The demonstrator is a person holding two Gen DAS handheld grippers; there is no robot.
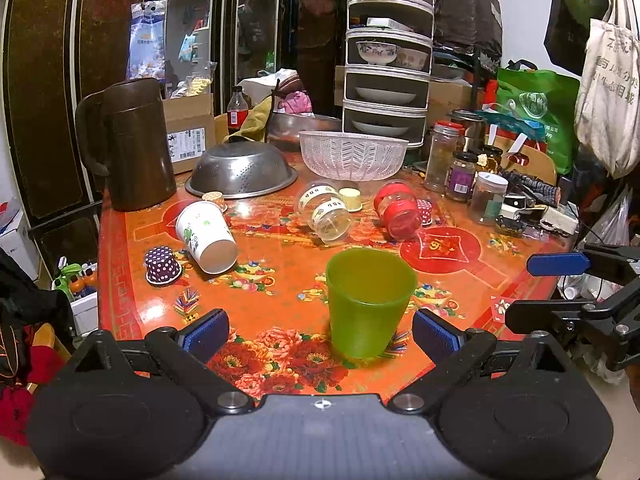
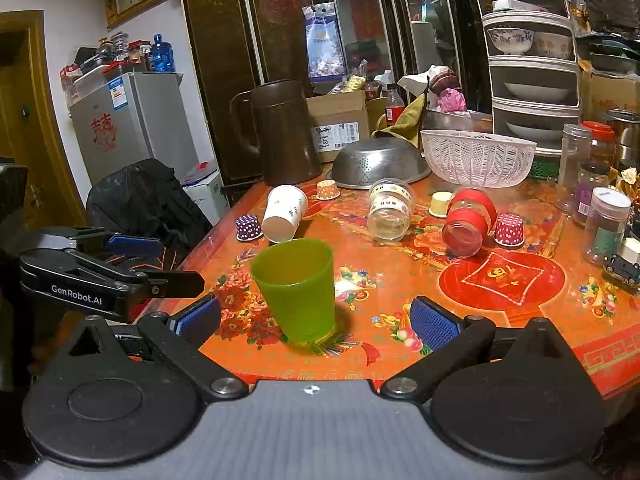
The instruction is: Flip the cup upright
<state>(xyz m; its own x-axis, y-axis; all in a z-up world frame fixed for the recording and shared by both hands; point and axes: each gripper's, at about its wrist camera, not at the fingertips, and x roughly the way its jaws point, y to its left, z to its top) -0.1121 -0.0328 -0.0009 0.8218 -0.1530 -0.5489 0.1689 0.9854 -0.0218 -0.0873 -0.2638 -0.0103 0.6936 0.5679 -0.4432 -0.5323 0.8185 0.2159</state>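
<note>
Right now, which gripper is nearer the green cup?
Left, slightly. The left gripper has the green cup centred between its open fingers; the right gripper faces it off-centre, cup leftward.

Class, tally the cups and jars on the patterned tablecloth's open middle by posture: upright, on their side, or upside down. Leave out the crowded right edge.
Upright: 1, the green cup.
On their side: 3, the white paper cup, clear jar and red jar.
Upside down: 4 small cupcake cups, purple dotted, orange, yellow, red dotted.
Total: 8.
</note>
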